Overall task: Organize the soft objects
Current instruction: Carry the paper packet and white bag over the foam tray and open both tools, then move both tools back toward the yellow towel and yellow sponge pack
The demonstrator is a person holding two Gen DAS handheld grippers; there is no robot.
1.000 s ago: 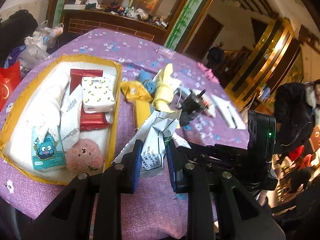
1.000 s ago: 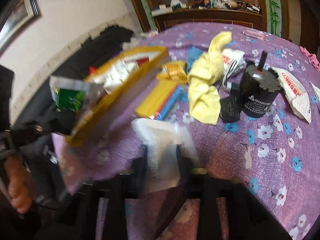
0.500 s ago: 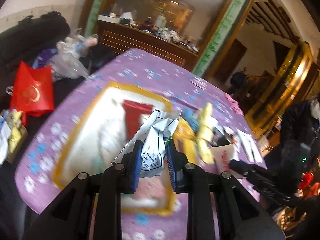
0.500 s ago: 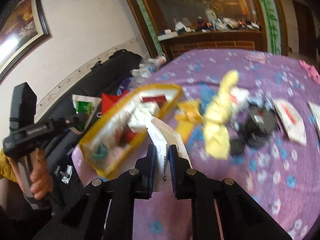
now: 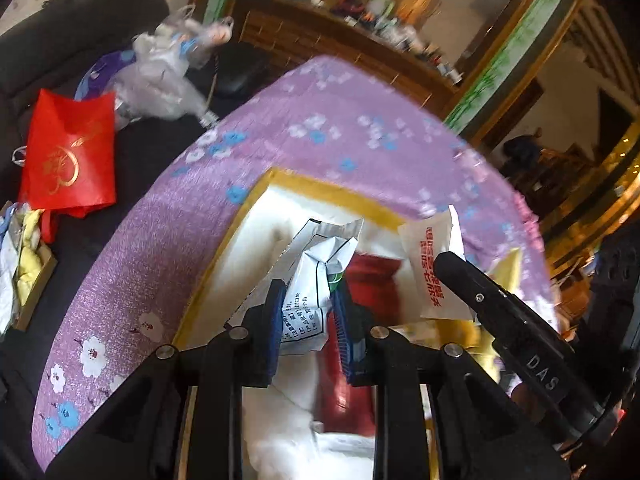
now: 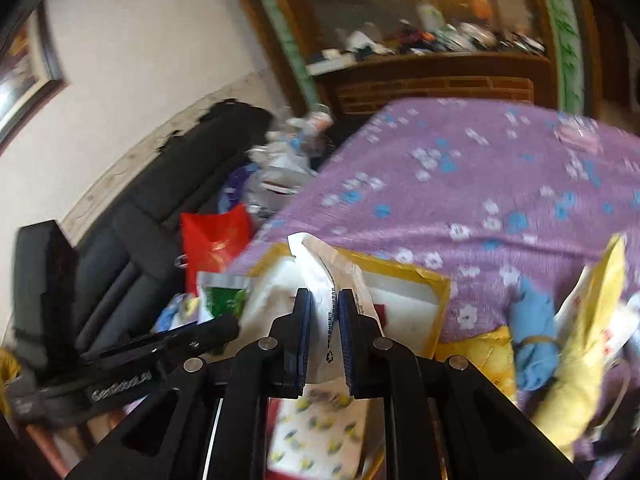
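My left gripper (image 5: pixel 308 312) is shut on a crumpled white packet with black print (image 5: pixel 316 276) and holds it over the yellow-rimmed tray (image 5: pixel 320 190) with a white lining. My right gripper (image 6: pixel 324 316) is shut on a white packet with red print (image 6: pixel 324 276), also above the tray (image 6: pixel 412 270). That packet shows in the left wrist view (image 5: pixel 432 268), with the right gripper's arm (image 5: pixel 516 332) below it. The left gripper's green-and-white packet shows in the right wrist view (image 6: pixel 222 296). A red pack (image 5: pixel 372 280) and a lemon-print tissue pack (image 6: pixel 320 436) lie in the tray.
The table has a purple floral cloth (image 5: pixel 320 136). A yellow cloth (image 6: pixel 592 340), a blue cloth (image 6: pixel 532 336) and a yellow packet (image 6: pixel 480 352) lie right of the tray. A red bag (image 5: pixel 68 160) and plastic bags (image 5: pixel 168 76) sit on the dark sofa beyond the table's left edge.
Both grippers have lifted their packets and carried them left, from the table beside the tray to above the tray. The views have swung toward the tray's far end and the sofa.
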